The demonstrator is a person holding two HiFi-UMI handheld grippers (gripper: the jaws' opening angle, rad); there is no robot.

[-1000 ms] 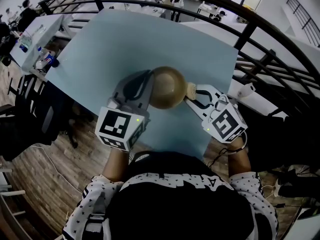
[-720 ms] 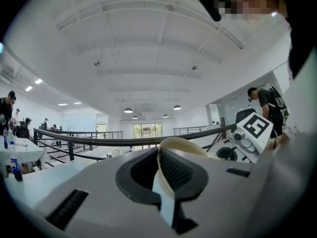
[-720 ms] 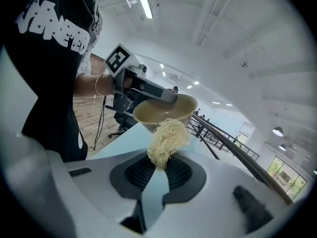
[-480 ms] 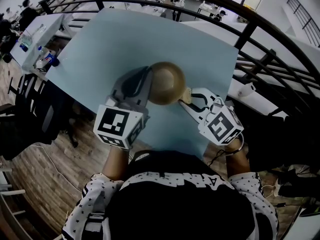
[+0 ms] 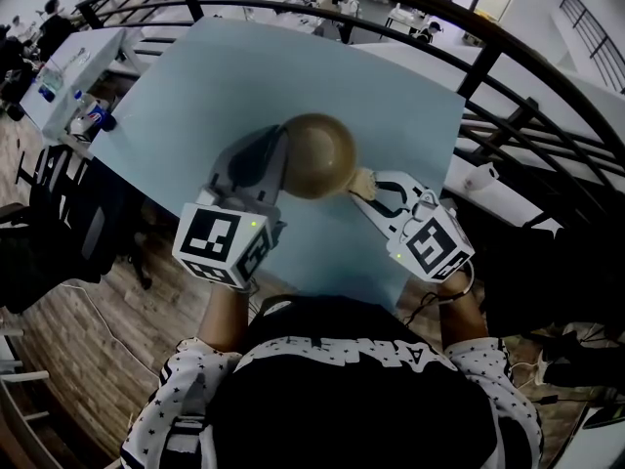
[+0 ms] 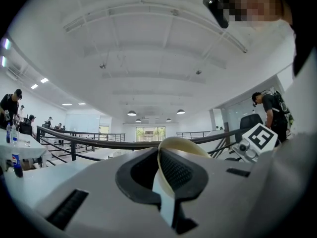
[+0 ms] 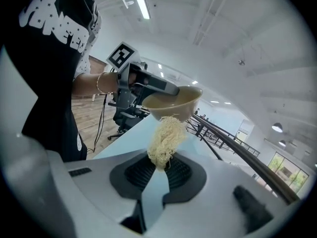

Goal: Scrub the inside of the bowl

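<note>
Left hand-held gripper (image 6: 166, 177): jaws clamped on the wall of the bowl (image 6: 184, 143), one pad on each side, rim standing up btw them.
Right hand-held gripper (image 7: 159, 168): jaws pinched on a scrubber (image 7: 166, 138), a pale stringy wad sticking out past the tips.
Scrubber: top end was against the bowl's outer wall, low on the side facing the right hand-held gripper. In the head view it sat just beside the bowl's right edge.
Bowl: tan and round, gripped at its left rim and held up off the surface (image 5: 244, 76), opening upward. In the head view it sat over the middle of the surface, btw the two grippers.
Marker cubes: one on each gripper, at the end nearest the person, w/ black-and-white squares. The left one (image 5: 220, 245) was tilted.
Surface: light blue and plain.
Person: black shirt w/ white print and star-pattern sleeves (image 5: 176, 408), forearms reaching out to both grippers.
Bkgd: dark railing (image 5: 508, 76) curved round the far side of the surface. Bottles (image 5: 88, 115) stood on a desk at far left.
</note>
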